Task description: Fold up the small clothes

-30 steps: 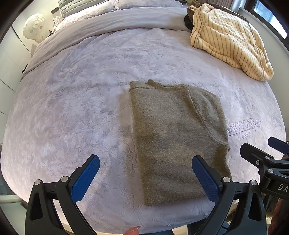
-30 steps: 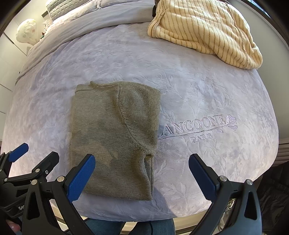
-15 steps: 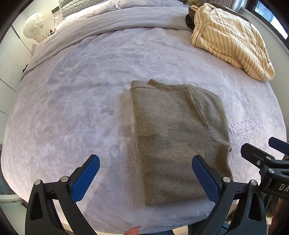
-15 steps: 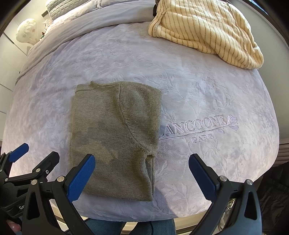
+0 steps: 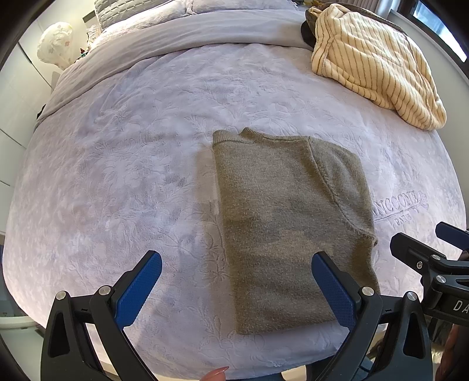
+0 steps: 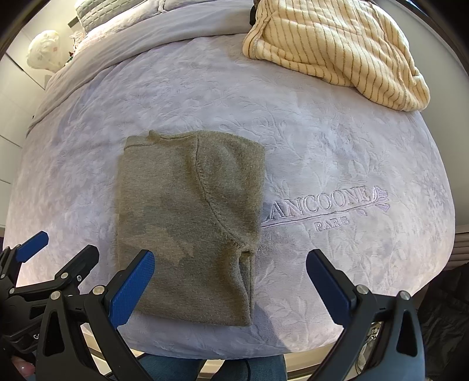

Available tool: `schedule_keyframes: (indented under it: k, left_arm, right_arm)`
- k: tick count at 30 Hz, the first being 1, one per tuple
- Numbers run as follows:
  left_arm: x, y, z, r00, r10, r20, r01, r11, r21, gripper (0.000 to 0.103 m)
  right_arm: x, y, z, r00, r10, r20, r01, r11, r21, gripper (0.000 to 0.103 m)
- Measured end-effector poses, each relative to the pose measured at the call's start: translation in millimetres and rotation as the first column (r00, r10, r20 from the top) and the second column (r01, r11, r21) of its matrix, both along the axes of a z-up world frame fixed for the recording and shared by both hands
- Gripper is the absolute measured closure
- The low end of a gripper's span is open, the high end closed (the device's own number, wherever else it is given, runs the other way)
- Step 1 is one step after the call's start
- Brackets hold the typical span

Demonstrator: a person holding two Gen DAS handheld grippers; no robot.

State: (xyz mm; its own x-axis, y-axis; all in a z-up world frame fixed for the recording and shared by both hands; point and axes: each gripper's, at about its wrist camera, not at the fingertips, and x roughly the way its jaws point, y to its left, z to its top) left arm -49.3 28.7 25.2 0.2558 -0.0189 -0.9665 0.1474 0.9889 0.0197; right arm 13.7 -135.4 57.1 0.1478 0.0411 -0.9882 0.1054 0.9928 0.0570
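A grey-green knit garment [image 5: 290,222] lies folded into a narrow rectangle on the lavender bedspread [image 5: 123,175], near the bed's front edge. It also shows in the right wrist view [image 6: 187,222]. My left gripper [image 5: 237,278] is open and empty, held above the garment's near left edge. My right gripper [image 6: 231,278] is open and empty, above the garment's near right edge. Each gripper shows at the side of the other's view.
A cream striped garment [image 5: 375,61] lies bunched at the far right of the bed, also in the right wrist view [image 6: 337,49]. Pillows [image 5: 129,11] lie at the head. A white bust [image 5: 55,44] stands at the far left. The bed's front edge [image 6: 234,348] is close.
Both grippers have drifted slightly; the folded garment has not moved. Both stay open and empty.
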Motion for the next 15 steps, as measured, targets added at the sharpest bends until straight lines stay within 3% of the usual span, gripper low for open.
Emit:
schedule_keyframes:
  k: [15]
  left_arm:
    - [5.0, 2.0, 0.1, 1.000, -0.010, 0.005, 0.010, 1.000, 0.017, 0.001]
  right_arm:
    - [2.2, 2.4, -1.3, 1.000, 0.009, 0.001, -0.009, 1.000, -0.002, 0.000]
